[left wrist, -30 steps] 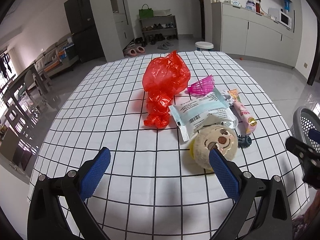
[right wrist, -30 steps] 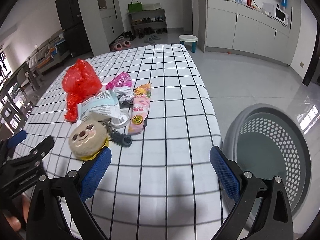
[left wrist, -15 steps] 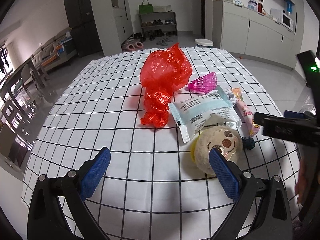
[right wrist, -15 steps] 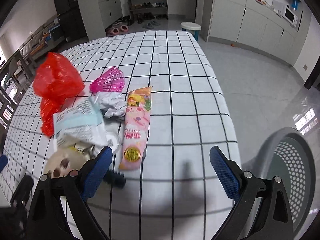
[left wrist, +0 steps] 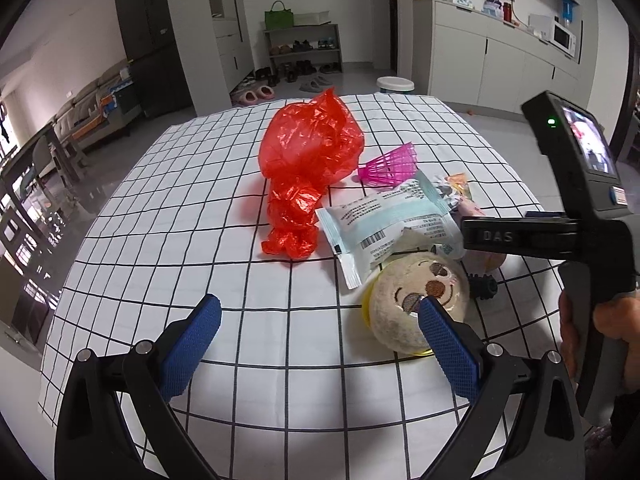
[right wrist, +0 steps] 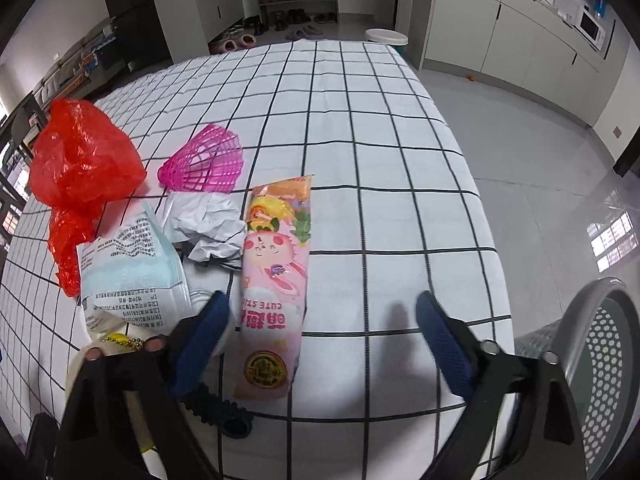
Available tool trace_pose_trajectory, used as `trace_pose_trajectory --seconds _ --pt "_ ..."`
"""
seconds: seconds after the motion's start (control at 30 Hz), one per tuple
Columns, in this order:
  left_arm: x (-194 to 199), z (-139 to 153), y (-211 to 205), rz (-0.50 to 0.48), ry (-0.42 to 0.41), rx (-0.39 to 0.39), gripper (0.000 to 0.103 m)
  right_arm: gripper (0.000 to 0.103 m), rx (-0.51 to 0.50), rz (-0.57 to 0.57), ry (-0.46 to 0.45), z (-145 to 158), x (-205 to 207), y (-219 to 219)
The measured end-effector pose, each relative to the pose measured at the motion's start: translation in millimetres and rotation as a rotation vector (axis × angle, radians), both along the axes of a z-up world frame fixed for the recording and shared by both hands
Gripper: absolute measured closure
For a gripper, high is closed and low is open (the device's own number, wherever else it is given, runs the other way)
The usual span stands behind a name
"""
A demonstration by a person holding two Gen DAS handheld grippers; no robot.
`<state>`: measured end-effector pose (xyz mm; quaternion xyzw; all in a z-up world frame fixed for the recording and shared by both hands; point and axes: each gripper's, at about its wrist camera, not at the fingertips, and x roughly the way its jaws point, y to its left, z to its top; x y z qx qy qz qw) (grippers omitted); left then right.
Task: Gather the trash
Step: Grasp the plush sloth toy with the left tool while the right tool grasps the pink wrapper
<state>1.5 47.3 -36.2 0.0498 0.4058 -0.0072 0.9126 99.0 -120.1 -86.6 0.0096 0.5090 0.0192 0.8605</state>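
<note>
Fingers [right wrist: 440,332] closing astride pink wrapper [right wrist: 272,288]

grid tablecloth [right wrist: 400,208], microwave [right wrist: 591,26], shoe rack [left wrist: 304,50].

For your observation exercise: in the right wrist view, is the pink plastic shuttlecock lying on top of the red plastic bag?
No: the pink plastic shuttlecock lies on the checked tablecloth beside the red plastic bag.

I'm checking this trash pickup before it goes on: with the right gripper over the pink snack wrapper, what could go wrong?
1. The right gripper is closing its jaws around the pink snack wrapper; the flat, limp film may slip out.
2. Its left finger sits close to the mask packet and black ring, so it might drag them along.
3. The basket stands off the table's edge; a loose hold could drop the wrapper on the floor.
</note>
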Motion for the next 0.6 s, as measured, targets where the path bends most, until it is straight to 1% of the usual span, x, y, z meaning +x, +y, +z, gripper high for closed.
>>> trace_pose_trajectory --seconds 0.07,0.1,0.13,0.27,0.3,0.4,0.6 --pt "0 0 -1 -0.006 0.004 -0.005 0.006 0.025 0.001 0.006 -0.003 1 -1 3" --pt "-1 0 -1 -0.008 0.005 -0.008 0.006 0.031 0.002 0.009 -0.003 1 1 3" --pt "0 0 -1 -0.010 0.005 -0.010 0.006 0.034 0.002 0.016 0.001 1 1 4" --pt "-2 1 -1 -0.015 -0.002 -0.013 0.006 0.067 0.013 0.040 0.031 -2 3 8" --pt "-2 1 0 -0.016 -0.002 -0.015 0.006 0.072 0.008 0.039 0.024 -1 0 8" --pt "-1 1 0 -0.019 0.003 -0.024 0.006 0.076 0.033 0.036 0.014 2 -5 4" --pt "0 0 -4 -0.028 0.004 -0.032 0.006 0.077 0.089 0.006 -0.013 17 -23 -11"
